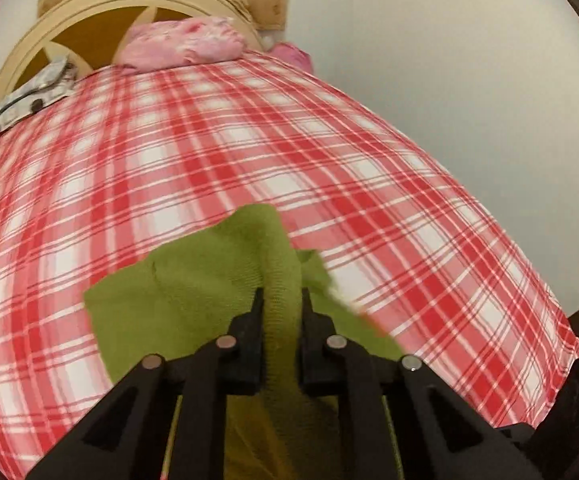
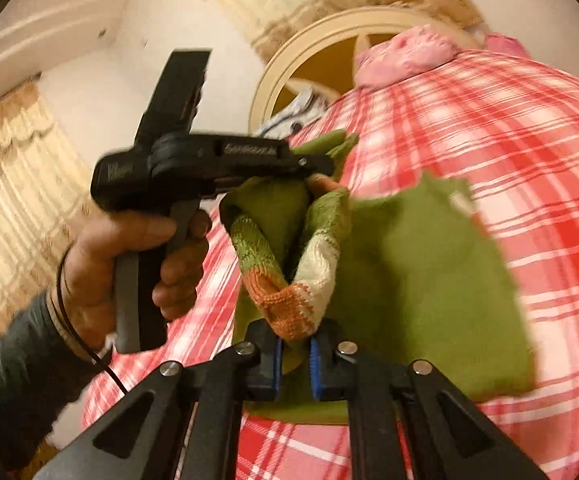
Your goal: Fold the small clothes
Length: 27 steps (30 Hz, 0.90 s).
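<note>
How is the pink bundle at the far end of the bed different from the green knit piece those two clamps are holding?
The pink bundle lies crumpled against the headboard, untouched; the green knit is lifted off the plaid sheet, pinched by both the left gripper and the right gripper. The bundle is plain pink; the knit has an orange-and-white striped band. Both are small soft clothes on the same bed.

White walls (image 1: 429,60), cream headboard (image 1: 101,4) — red plaid bedsheet (image 1: 209,140), beige curtains (image 2: 17,184)
</note>
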{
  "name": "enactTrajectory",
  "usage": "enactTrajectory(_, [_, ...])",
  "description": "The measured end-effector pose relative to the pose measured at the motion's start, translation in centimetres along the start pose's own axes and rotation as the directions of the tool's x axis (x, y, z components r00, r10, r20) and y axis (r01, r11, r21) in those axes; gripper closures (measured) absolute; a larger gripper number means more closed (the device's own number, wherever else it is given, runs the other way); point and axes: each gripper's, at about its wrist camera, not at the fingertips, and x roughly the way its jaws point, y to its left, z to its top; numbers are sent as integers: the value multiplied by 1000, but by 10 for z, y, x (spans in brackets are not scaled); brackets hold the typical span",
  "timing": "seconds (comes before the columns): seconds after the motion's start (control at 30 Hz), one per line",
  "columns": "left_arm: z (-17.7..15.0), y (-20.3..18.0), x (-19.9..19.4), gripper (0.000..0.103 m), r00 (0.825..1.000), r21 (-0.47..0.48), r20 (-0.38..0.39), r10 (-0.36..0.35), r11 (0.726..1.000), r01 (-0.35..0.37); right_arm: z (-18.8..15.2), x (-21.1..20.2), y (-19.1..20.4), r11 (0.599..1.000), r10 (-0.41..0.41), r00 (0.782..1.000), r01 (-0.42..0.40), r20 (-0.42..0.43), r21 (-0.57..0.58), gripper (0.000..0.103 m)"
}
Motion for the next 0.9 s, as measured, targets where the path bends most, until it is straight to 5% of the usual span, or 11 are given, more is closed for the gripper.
enactTrajectory(0.17, [-3,-30,51,89,999,58,-48,7,998,-4,-14,-21,-35,993,-68,998,68,-12,96,93])
enactTrajectory(0.33, [-14,-41,46,79,998,69,-64,-28,997,32,-28,-20,-63,977,-119,990,131,-82,169,93])
enactTrajectory(0.4, [-17,-41,23,65,998,85,-12,-66,994,67,-33,-25,-69,970,-139,987,152,-81,189,92])
enactTrajectory(0.47, [-25,-32,1,35,998,103,46,-43,994,38,-34,-34,-70,961,-179,981,190,-69,201,86])
enactTrajectory(0.53, [-41,-14,-22,31,994,103,105,-28,995,17,-31,-48,-61,934,-325,946,323,-10,150,69])
enactTrajectory(0.6, [-55,8,-30,29,994,83,111,-4,997,-5,-24,-67,-44,915,-399,913,391,83,101,66])
enactTrajectory(0.73, [-90,53,-36,28,982,2,146,121,992,-123,-4,-59,-3,949,-304,945,311,125,-45,62])
enactTrajectory(0.8, [-102,73,-34,28,981,-60,139,136,990,-129,7,-28,18,979,-169,984,174,52,-110,62])
enactTrajectory(0.9, [-117,88,-29,28,986,-124,114,120,987,-106,18,14,17,993,-100,994,98,-32,-69,61])
